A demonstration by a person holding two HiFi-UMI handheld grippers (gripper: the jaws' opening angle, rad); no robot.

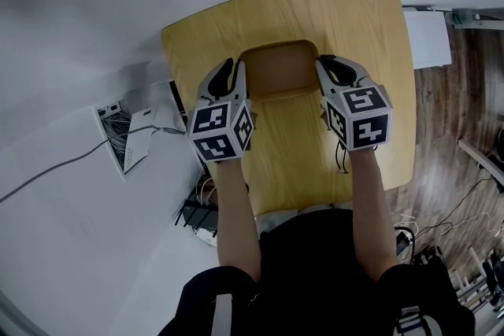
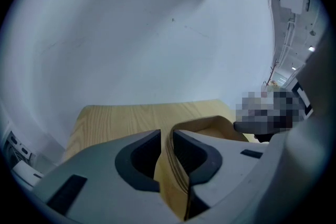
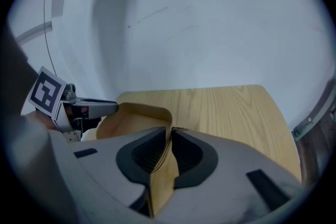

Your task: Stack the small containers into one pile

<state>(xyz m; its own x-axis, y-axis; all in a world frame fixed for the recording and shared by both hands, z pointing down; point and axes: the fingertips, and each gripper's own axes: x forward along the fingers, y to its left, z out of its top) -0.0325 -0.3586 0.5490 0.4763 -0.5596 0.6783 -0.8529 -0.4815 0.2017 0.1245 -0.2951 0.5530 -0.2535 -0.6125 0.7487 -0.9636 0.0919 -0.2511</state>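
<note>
A tan container (image 1: 277, 68) sits on the pale wooden table (image 1: 358, 20), flanked by both grippers. The right gripper (image 1: 326, 64) pinches its right wall. The left gripper (image 1: 235, 68) straddles the left wall, jaws slack, with a gap on one side. A cable box (image 1: 118, 134) lies on the white floor to the table's left.

A light wooden table (image 1: 370, 27) with rounded corners stands on pale grey floor (image 1: 71, 4), beside dark wood planks (image 1: 465, 90) and an open floor box (image 1: 118, 134).
</note>
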